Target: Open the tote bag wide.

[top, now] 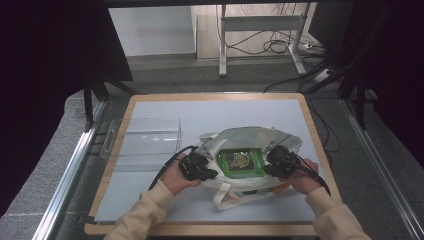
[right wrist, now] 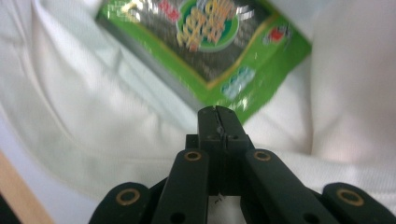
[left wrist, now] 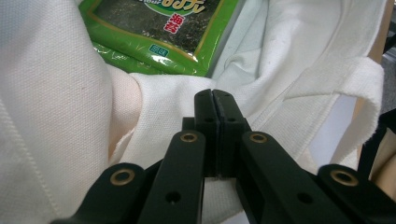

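A clear plastic tray [top: 144, 137] lies at nine o'clock on the white tabletop [top: 225, 112]. Cables [top: 272, 46] sprawl around a metal stand [top: 260, 22] at twelve o'clock.

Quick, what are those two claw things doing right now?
Left gripper: shut, jaws together against the white cloth tote bag; a pinch cannot be told.
Right gripper: shut, same doubt.

You see a green seaweed snack packet [top: 241, 162] lying flat, label up, in the open white canvas tote bag [top: 250, 137].
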`<state>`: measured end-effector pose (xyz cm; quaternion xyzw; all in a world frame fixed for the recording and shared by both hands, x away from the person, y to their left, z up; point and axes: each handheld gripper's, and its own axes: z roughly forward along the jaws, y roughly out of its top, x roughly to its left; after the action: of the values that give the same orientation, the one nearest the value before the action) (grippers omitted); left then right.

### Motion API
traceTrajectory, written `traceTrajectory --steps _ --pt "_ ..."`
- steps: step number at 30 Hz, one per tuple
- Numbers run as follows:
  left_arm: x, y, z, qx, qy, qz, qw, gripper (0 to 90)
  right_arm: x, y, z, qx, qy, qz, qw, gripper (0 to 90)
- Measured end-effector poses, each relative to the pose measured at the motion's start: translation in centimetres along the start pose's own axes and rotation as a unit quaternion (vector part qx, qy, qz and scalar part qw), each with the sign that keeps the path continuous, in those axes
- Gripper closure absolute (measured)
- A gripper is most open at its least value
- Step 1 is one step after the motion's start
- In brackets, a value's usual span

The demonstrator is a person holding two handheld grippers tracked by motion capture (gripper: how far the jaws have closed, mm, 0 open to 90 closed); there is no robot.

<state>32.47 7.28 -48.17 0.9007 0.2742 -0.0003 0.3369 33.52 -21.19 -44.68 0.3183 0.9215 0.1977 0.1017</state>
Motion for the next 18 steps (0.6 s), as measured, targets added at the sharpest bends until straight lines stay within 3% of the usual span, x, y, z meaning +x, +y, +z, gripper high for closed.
traceTrajectory --steps 4,11,18 --pt "0.0 0.0 0.0 0.000 0.000 -0.002 1.0000 89.6 0.2 -1.0 -0.2 0.016 0.002 0.003 0.9999 89.0" --pt "0.1 -0.1 0.0 0.002 0.000 -0.001 1.0000 89.6 0.1 -2.3 -0.5 0.014 0.005 0.017 0.9998 89.0" --pt "0.0 -0.2 -0.1 -0.001 0.001 -0.004 1.0000 89.6 0.1 -1.5 -1.1 -0.038 0.004 0.019 0.9991 88.9"
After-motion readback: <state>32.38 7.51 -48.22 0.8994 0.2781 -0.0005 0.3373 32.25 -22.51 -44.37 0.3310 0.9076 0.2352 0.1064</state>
